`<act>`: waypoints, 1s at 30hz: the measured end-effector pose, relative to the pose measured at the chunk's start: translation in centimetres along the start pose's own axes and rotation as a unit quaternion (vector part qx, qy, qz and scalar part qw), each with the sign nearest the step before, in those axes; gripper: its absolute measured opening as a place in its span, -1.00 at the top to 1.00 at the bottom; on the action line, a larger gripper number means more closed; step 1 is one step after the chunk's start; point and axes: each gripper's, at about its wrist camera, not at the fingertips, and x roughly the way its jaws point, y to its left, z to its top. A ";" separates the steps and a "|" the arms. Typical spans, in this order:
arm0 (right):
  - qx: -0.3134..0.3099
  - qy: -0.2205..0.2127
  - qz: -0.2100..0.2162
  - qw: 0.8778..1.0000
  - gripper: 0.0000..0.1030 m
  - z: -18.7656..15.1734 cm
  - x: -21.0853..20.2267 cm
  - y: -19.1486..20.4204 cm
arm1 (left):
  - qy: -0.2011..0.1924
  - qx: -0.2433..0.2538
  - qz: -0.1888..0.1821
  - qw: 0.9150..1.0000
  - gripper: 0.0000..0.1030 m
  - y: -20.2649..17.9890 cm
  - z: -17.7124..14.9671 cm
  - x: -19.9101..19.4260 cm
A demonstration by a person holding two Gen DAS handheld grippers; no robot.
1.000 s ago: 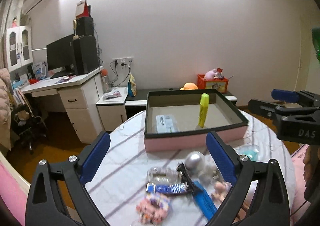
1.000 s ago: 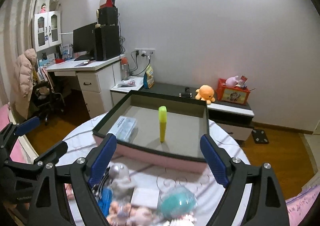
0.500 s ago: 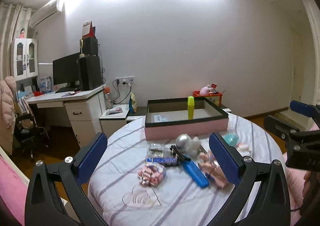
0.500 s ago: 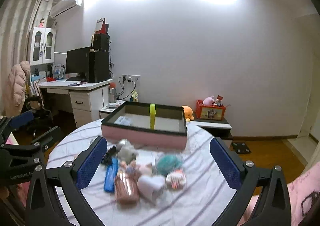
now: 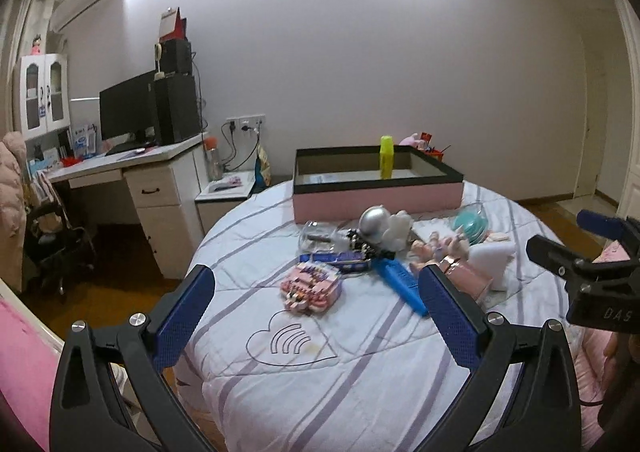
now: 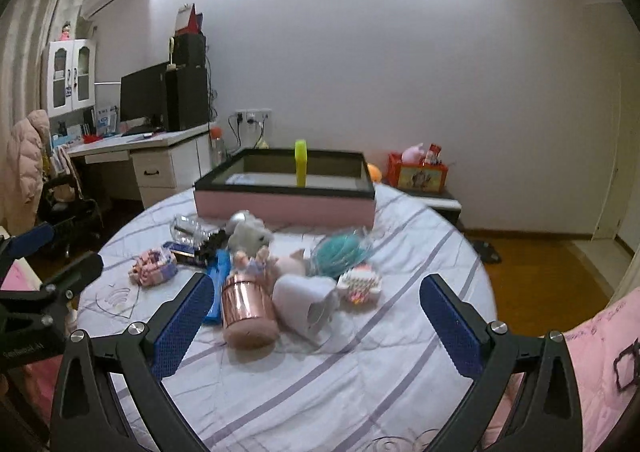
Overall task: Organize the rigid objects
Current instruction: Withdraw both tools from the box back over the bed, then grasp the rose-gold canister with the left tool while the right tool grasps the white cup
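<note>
A: Rigid objects heaped mid-table on the striped cloth (image 5: 280,392), just short of the pink box (image 5: 376,200). Yellow marker (image 5: 386,156) upright inside the box already, plus a flat packet, hard to make out.

B: Tools?

A: Left gripper (image 5: 316,316) spread to full width, nothing between the pads. Right gripper (image 6: 316,320) likewise wide and empty, hanging over the near edge of the heap. Neither touching anything.

B: Handling, best guess?

A: Rose-gold tumbler (image 6: 246,308) on its side: stiff, probably slick metal, likely to roll; better pinched across the body near the middle. Blue comb (image 5: 400,284): light, flat, rigid; taken across its narrow width. Silver ball (image 5: 374,221): smooth, round, prone to squirting out; centred grip needed. Pink block brick (image 5: 310,286): light, knobbly, easy purchase. Teal ball (image 6: 340,252) in clear wrap: crinkly, may slip. White plush (image 6: 250,234) soft, arguably not a rigid item.

B: Writing?

A: "DAS" legible on the right gripper's body in the left view. Label on the blue packet (image 5: 340,259) too blurred to read.
</note>
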 end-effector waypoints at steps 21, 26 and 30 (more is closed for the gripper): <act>0.020 0.115 0.005 0.993 -1.00 -1.8 7.2 -1.1 | 0.074 -0.002 -0.038 0.997 -1.00 -2.2 -1.5 4.7; 0.043 0.126 0.035 0.990 -0.84 -1.1 8.4 -1.0 | 0.082 -0.006 -0.030 0.996 -1.00 -1.9 -1.9 5.0; 0.058 0.146 0.041 0.987 -0.76 -0.6 10.0 -0.6 | 0.087 -0.006 -0.028 0.996 -0.99 -1.7 -1.9 5.2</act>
